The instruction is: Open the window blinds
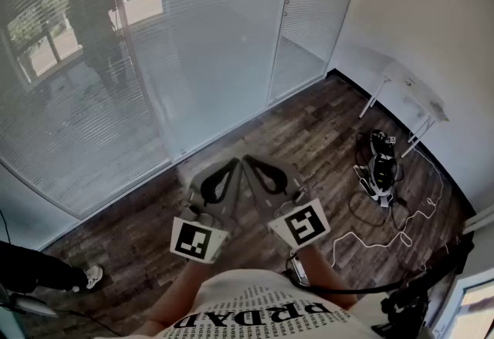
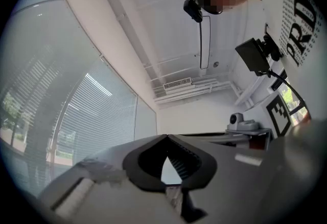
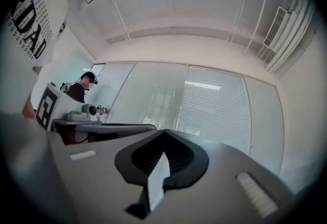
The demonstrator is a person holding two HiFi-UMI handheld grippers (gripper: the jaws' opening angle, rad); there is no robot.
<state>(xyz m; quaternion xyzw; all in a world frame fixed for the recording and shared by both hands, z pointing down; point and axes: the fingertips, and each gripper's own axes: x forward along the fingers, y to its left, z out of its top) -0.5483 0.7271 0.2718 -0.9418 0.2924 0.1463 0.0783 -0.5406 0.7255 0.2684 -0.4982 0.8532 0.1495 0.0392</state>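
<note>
Closed white slatted blinds [image 1: 208, 28] hang behind the glass wall across the top and left of the head view. They also show in the left gripper view [image 2: 97, 110] and straight ahead in the right gripper view [image 3: 214, 110]. My left gripper [image 1: 233, 163] and right gripper [image 1: 249, 161] are held side by side over the wood floor, short of the glass, with their tips almost touching each other. The left gripper [image 2: 166, 137] is shut with nothing in it. The right gripper [image 3: 164, 131] is also shut and empty. Both tilt slightly upward.
A white folding table [image 1: 413, 94] stands by the right wall. A device with tangled cables [image 1: 380, 171] lies on the floor before it. Another person's shoe [image 1: 93, 276] shows at lower left, and a person in black [image 3: 82, 90] stands left.
</note>
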